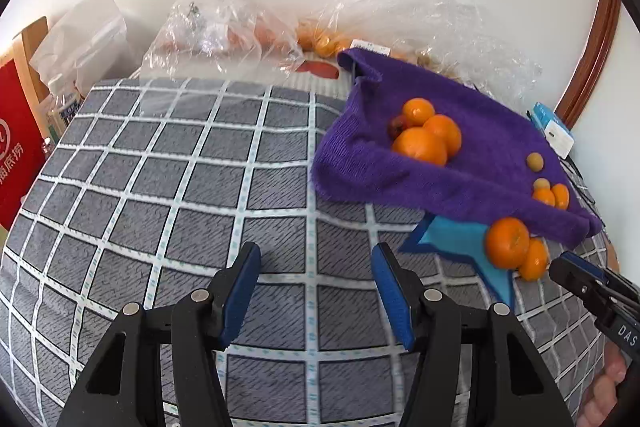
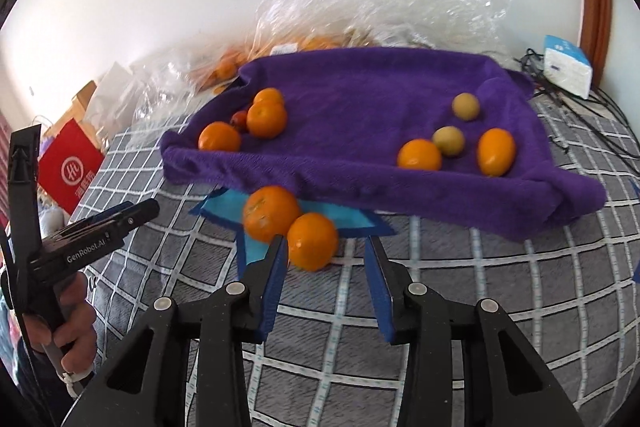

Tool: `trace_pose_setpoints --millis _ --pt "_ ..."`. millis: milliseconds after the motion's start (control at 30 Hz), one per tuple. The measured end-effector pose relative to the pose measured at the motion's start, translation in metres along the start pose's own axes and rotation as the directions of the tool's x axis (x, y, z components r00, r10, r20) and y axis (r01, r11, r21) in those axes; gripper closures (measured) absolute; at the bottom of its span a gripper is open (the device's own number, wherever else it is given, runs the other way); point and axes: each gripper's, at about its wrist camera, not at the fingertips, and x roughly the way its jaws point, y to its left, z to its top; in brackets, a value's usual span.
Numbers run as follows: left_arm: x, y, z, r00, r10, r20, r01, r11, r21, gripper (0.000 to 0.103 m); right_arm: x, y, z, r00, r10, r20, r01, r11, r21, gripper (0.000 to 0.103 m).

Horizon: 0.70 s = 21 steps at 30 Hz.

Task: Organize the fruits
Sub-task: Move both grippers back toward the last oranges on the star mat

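A grey checked fabric surface with white grid lines (image 1: 160, 187) spans the scene. On it lies a rumpled purple terry towel (image 2: 360, 99), its front edge overlapping a star-shaped blue felt mat (image 2: 256, 243). Crinkled clear plastic bags (image 1: 224, 27) line the white wall behind. The left gripper (image 1: 316, 259) hangs over bare fabric, jaws apart and holding nothing. The right gripper (image 2: 326, 247) also stands spread and unloaded, its left finger tip just beside 2 round orange tangerines (image 2: 292, 223) resting on the blue mat. On the towel, 3 tangerines with 1 small red fruit (image 2: 256, 119) cluster at the left; 2 small oranges and 2 pale yellow-green round fruits (image 2: 460, 139) lie at the right.
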Motion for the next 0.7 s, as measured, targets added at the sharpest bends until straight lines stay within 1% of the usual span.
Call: trace_pose_setpoints --millis 33,133,233,300,367,433,700 --pt "0.0 0.002 -0.002 1.0 -0.004 0.008 0.004 1.0 -0.003 0.049 0.003 0.002 -0.001 1.0 0.0 -0.007 0.0 1.0 -0.005 0.063" --pt "-0.005 0.006 -0.001 0.998 -0.058 0.032 0.058 0.998 -0.011 0.049 0.014 0.008 0.0 1.0 -0.015 -0.027 0.015 1.0 -0.021 0.063" --pt "0.0 0.004 -0.002 0.999 -0.041 0.005 0.041 0.999 0.012 0.049 0.025 0.011 0.002 0.998 -0.05 -0.048 0.048 0.998 -0.028 0.063" --pt "-0.001 0.001 -0.003 1.0 -0.027 0.008 0.027 0.999 0.023 0.049 0.031 0.012 0.002 0.996 -0.056 -0.062 0.054 0.998 -0.03 0.063" --pt "0.0 0.0 -0.003 1.0 -0.027 0.001 0.027 0.999 0.029 0.05 0.032 0.012 0.001 0.997 -0.065 -0.047 0.063 0.997 -0.038 0.064" --pt "0.001 0.0 -0.003 1.0 -0.024 0.001 0.024 0.999 0.032 0.049 0.033 0.012 0.0 0.996 -0.078 -0.037 0.076 0.996 -0.044 0.069" --pt "0.002 -0.002 -0.003 1.0 -0.009 -0.002 0.009 0.999 0.047 0.049 0.032 0.013 -0.002 0.997 -0.083 -0.001 0.083 0.996 -0.041 0.069"
